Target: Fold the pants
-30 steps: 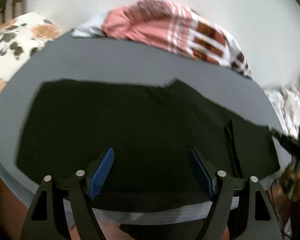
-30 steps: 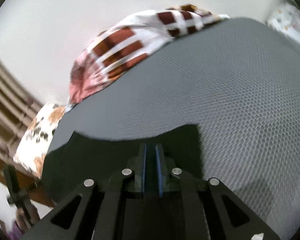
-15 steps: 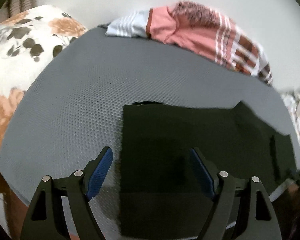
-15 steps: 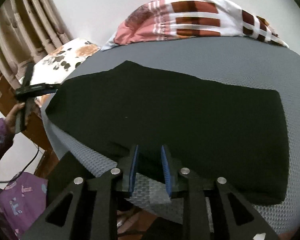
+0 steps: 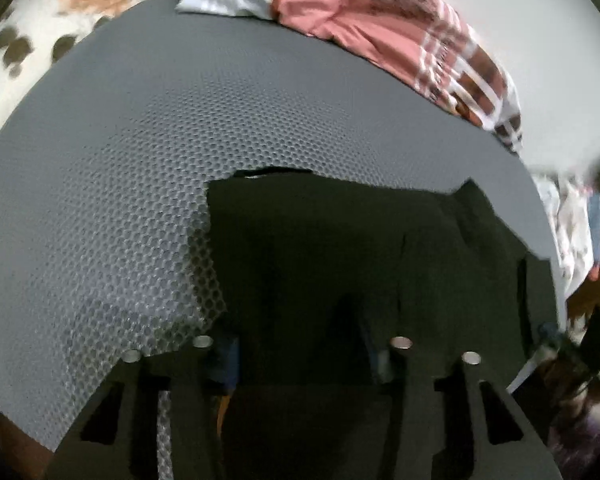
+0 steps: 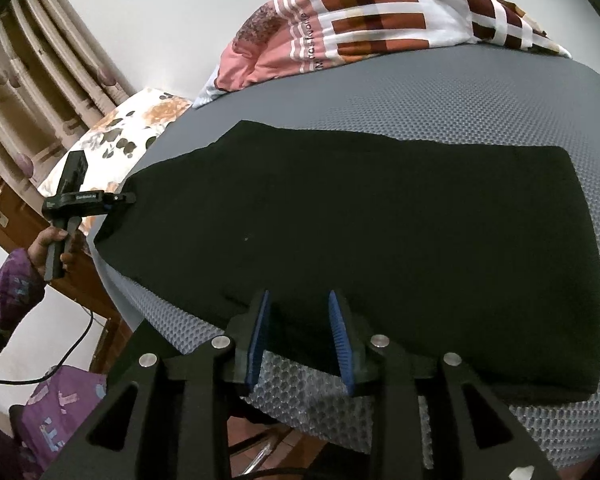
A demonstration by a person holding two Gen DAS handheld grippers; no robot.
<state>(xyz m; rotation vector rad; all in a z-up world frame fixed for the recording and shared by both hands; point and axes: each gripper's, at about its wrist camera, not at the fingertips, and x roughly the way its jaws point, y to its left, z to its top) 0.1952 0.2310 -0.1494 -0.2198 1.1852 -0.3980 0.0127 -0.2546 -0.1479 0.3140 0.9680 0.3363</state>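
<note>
Looking roughly half done: pants (image 6: 380,232) are lying folded near the bed's (image 6: 480,100) front edge; left tool (image 5: 300,360) is closing over cloth, right tool (image 6: 298,336) is opening, nothing gripped.

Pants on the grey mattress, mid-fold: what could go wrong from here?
1. The left gripper is closing on the pants at their left end; it may catch only the top layer, so the fold could split.
2. The right gripper is opening at the near hem beside the mattress edge; released cloth might slide off.
</note>
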